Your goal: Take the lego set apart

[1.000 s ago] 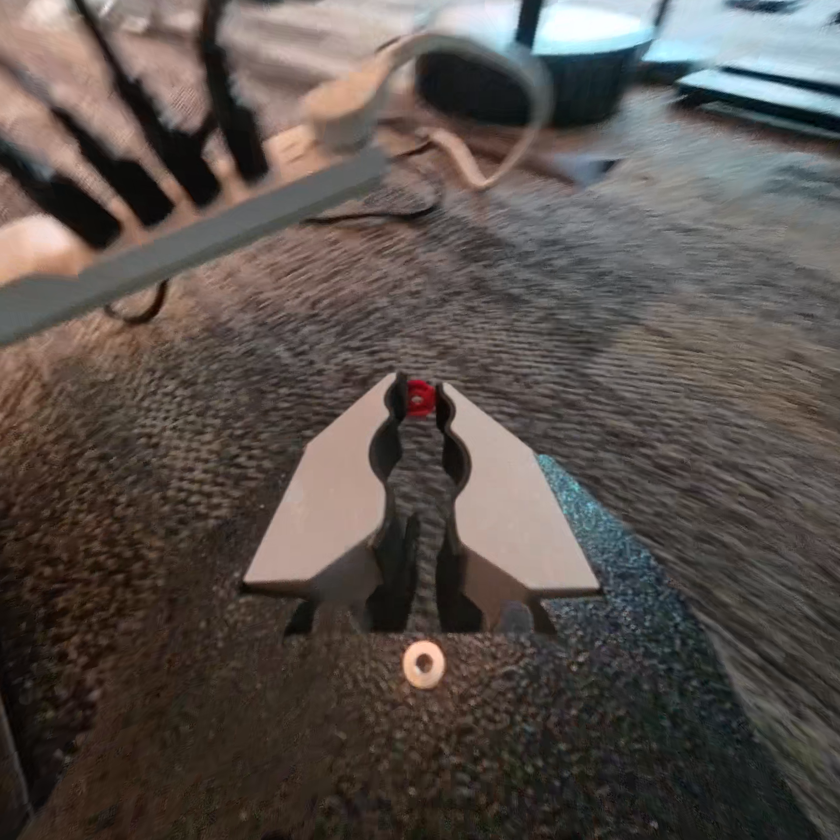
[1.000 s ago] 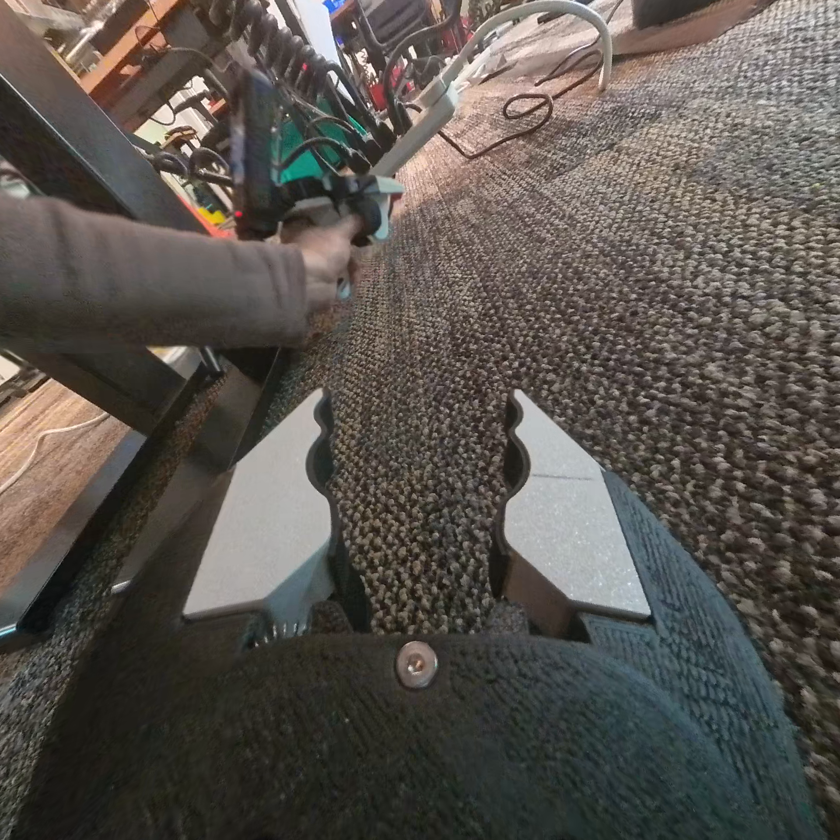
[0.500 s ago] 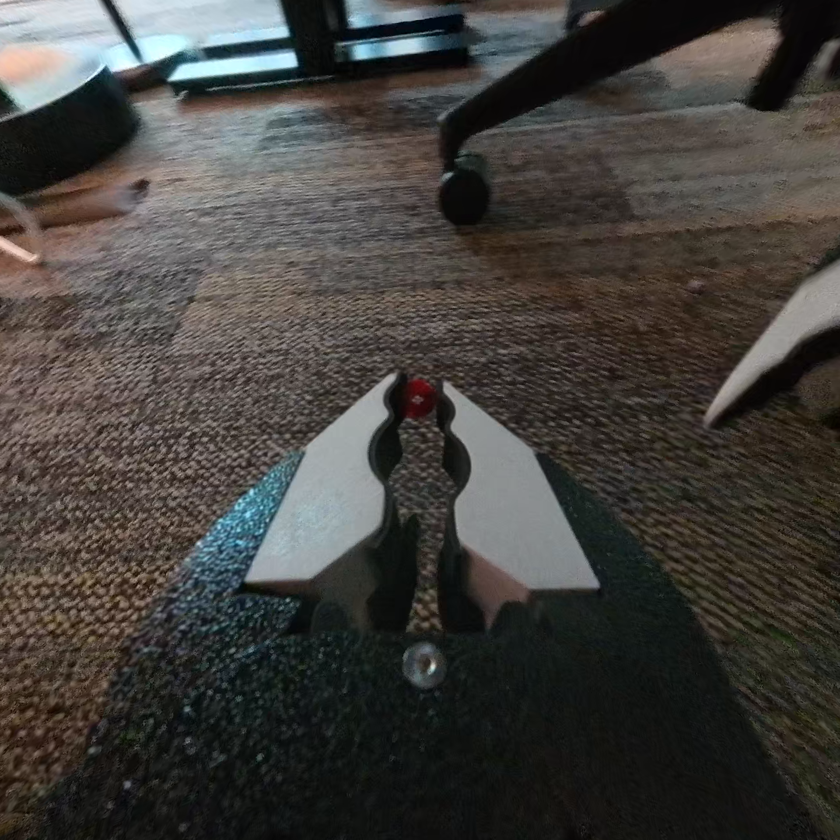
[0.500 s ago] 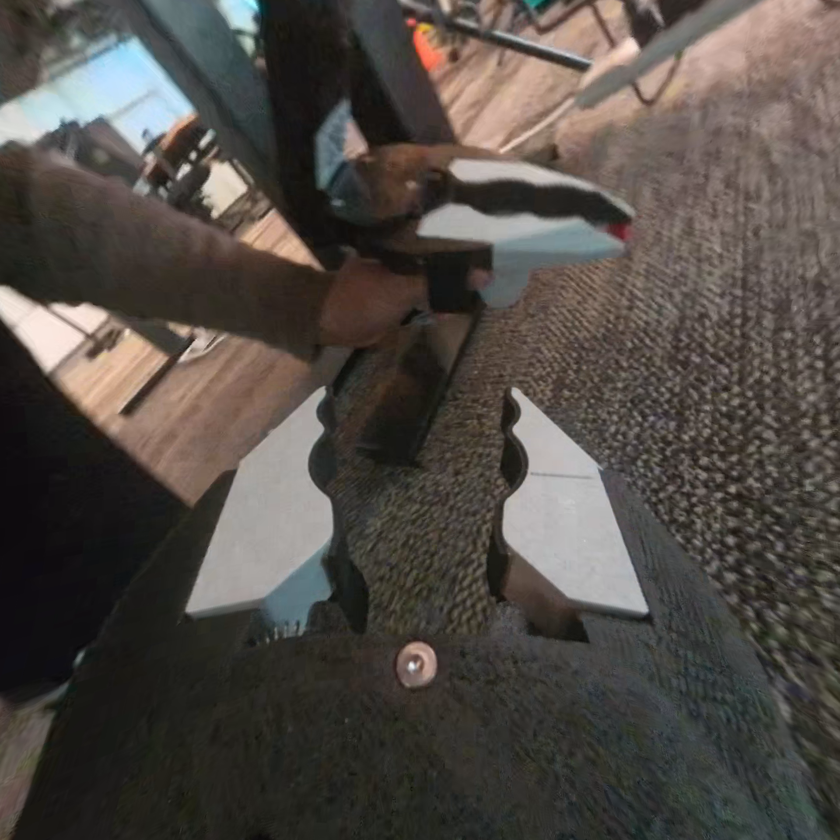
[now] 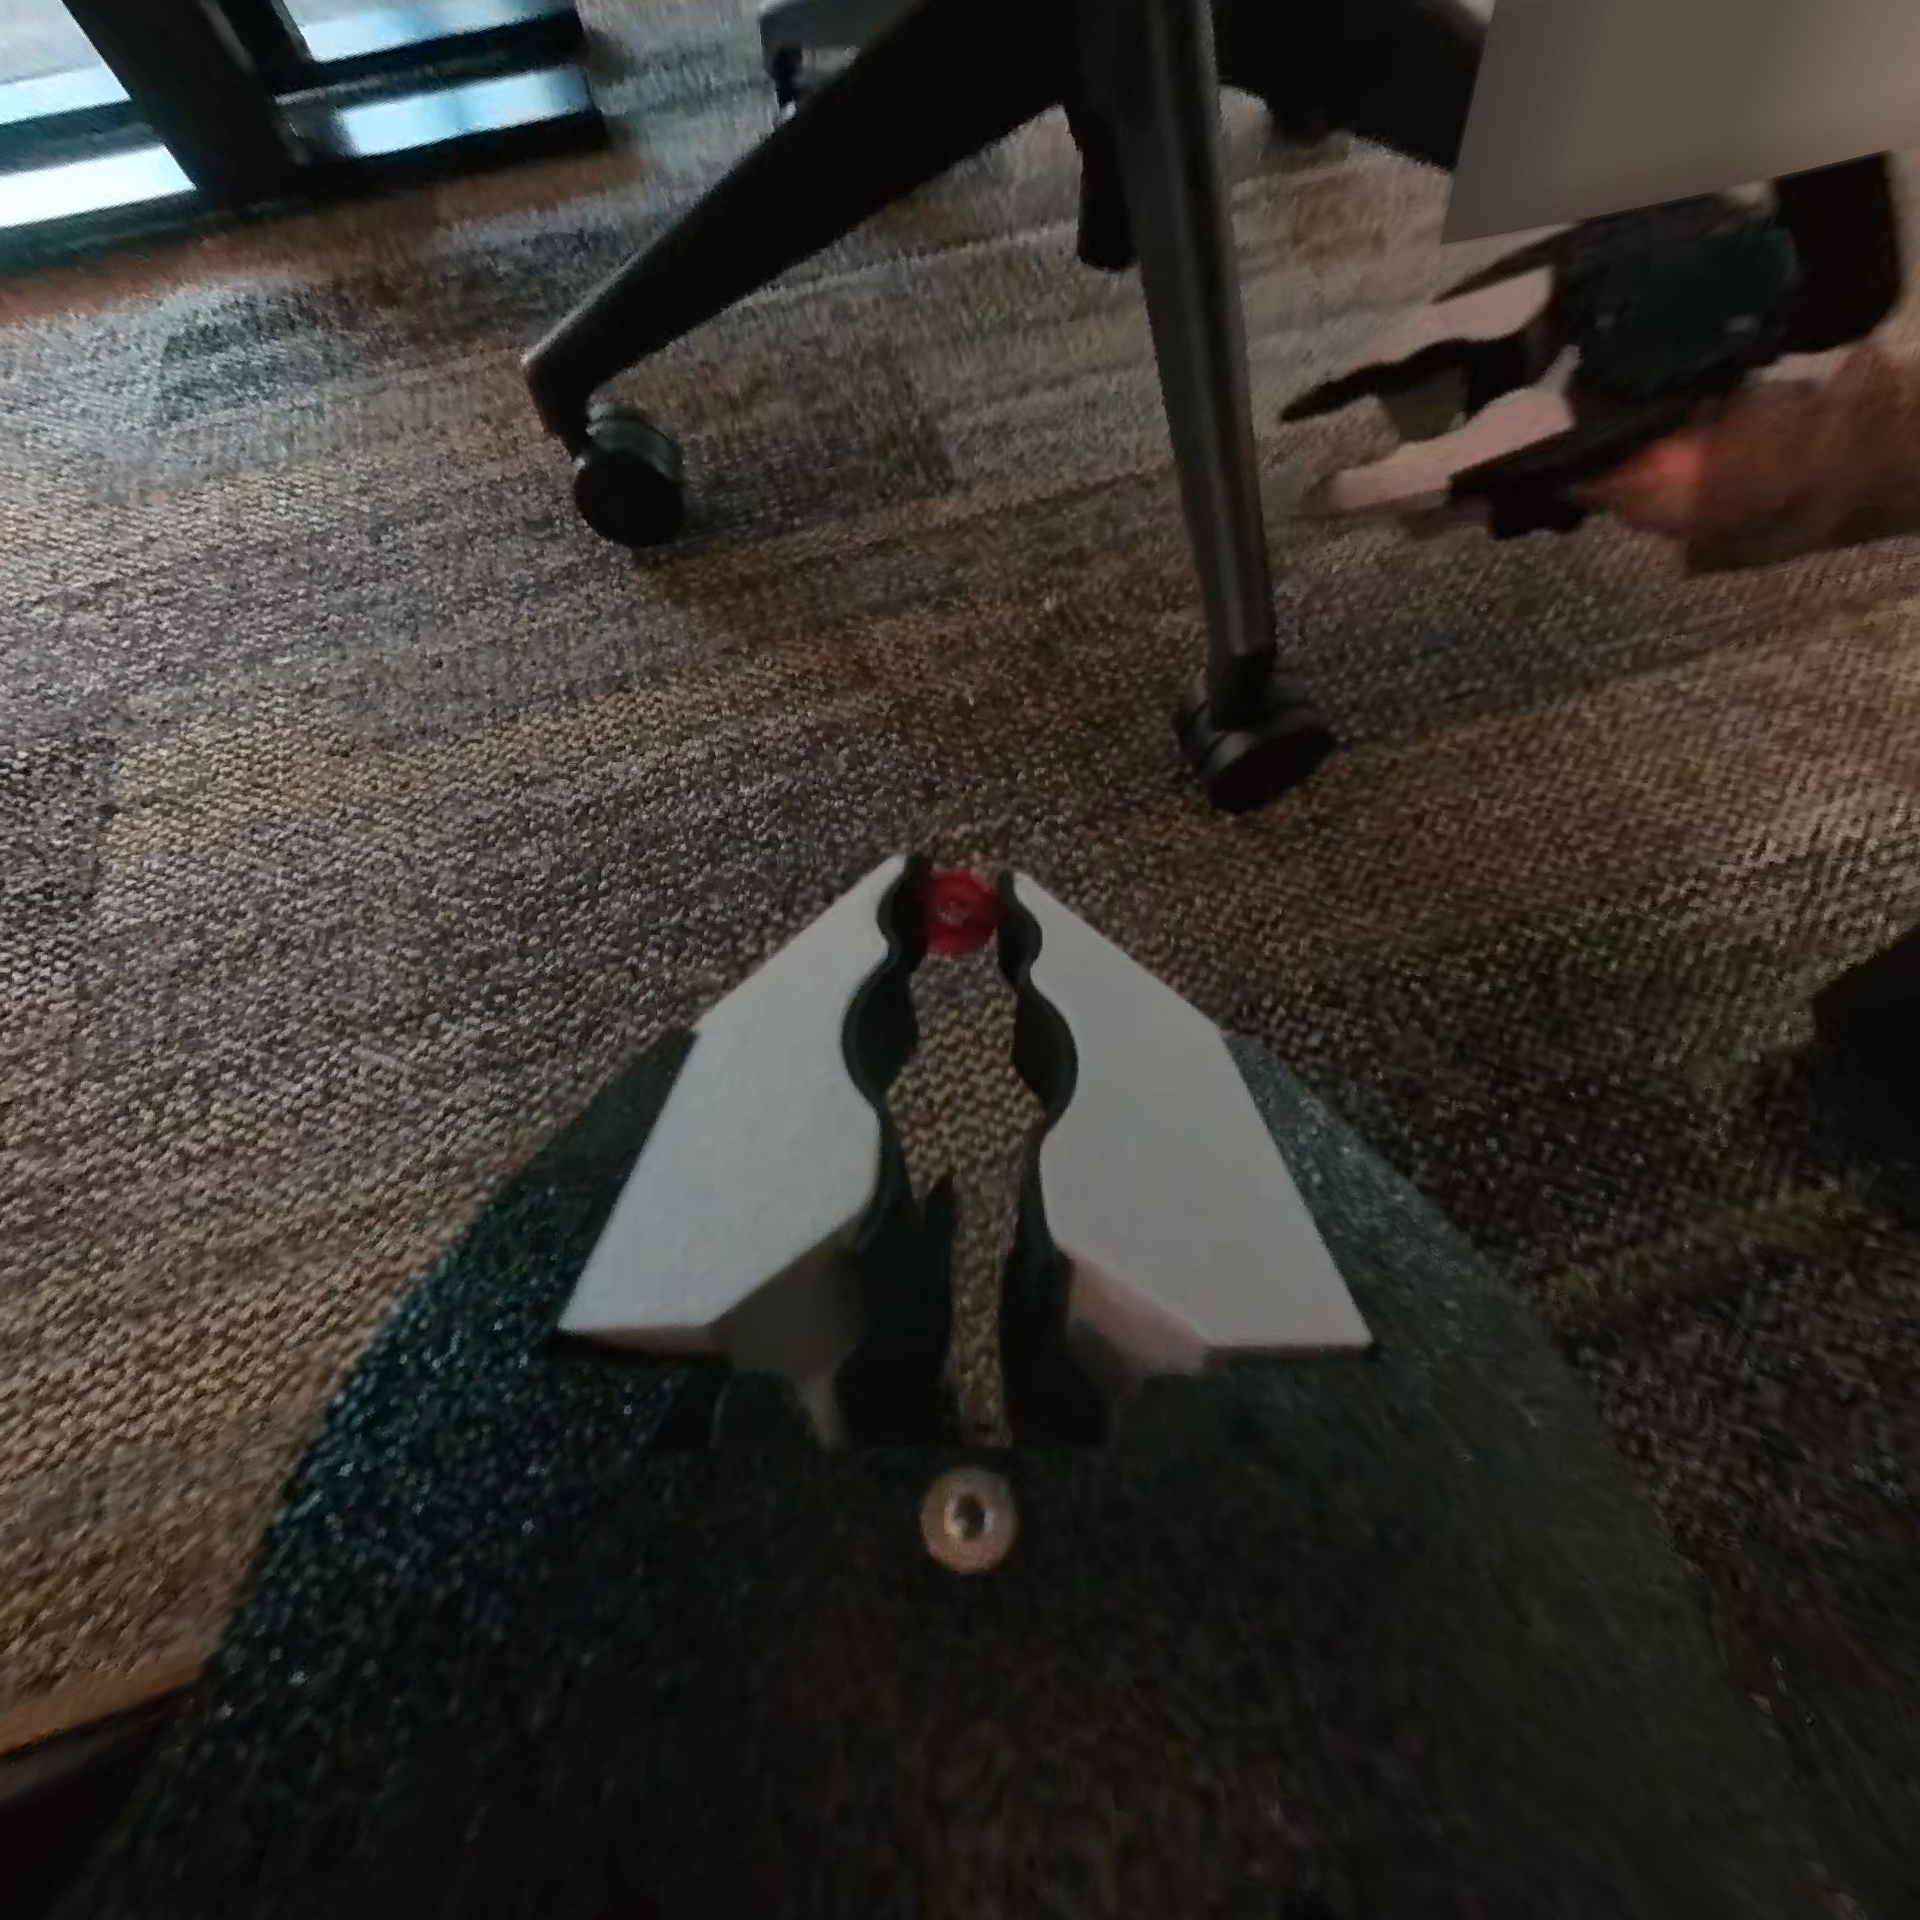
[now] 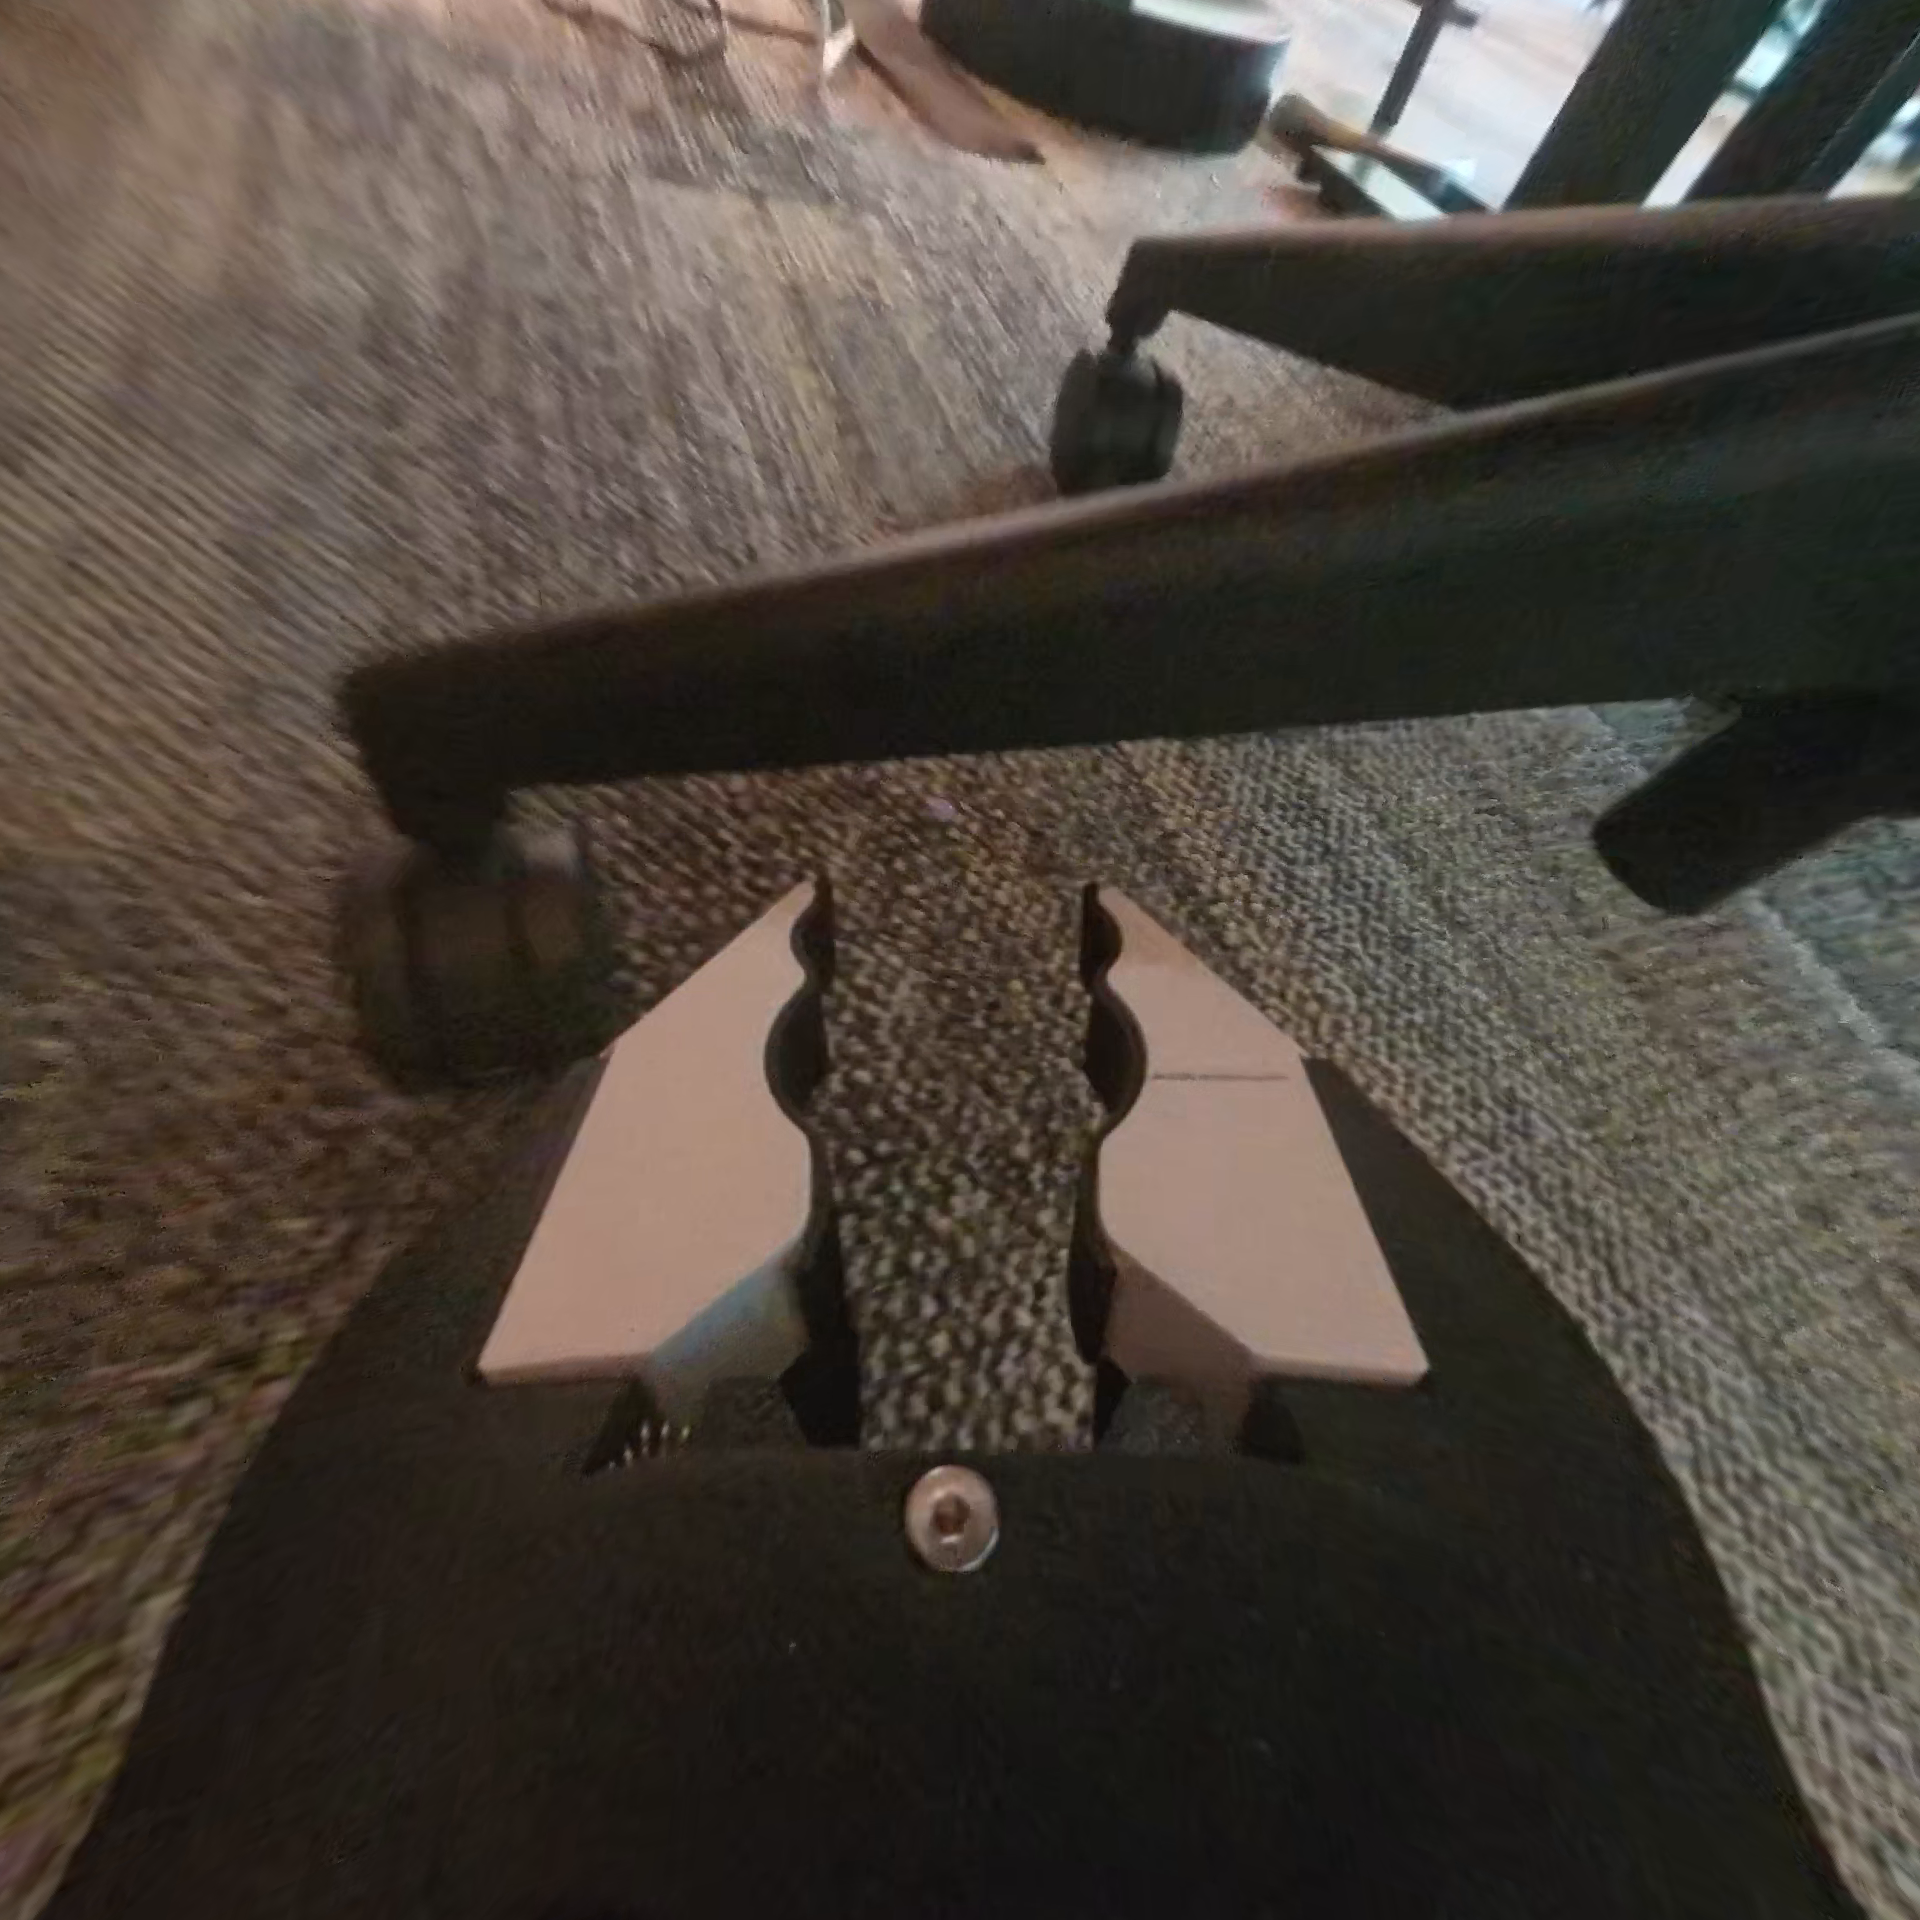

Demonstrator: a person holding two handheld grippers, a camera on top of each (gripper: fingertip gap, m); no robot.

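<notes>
My left gripper (image 5: 958, 914) is shut on a small round red lego piece (image 5: 960, 927), pinched at the very fingertips and held above the carpet. My right gripper (image 6: 954, 914) is open and empty, low over the carpet, its fingertips just short of a chair leg. The right gripper also shows far right in the left wrist view (image 5: 1538, 436), held in a person's hand. No other lego pieces are in view.
A black office chair base stands close ahead: legs (image 5: 1210, 436) and castors (image 5: 1252, 748) (image 5: 623, 488) in the left wrist view, a leg (image 6: 1039, 644) and castor (image 6: 488, 935) right before the right gripper. Patterned carpet (image 5: 312, 779) covers the floor. Black furniture legs (image 5: 208, 104) stand behind.
Both grippers have swung round from the power strip and cables towards the office chair base. The left gripper has kept hold of the red piece. The right gripper stays open.
</notes>
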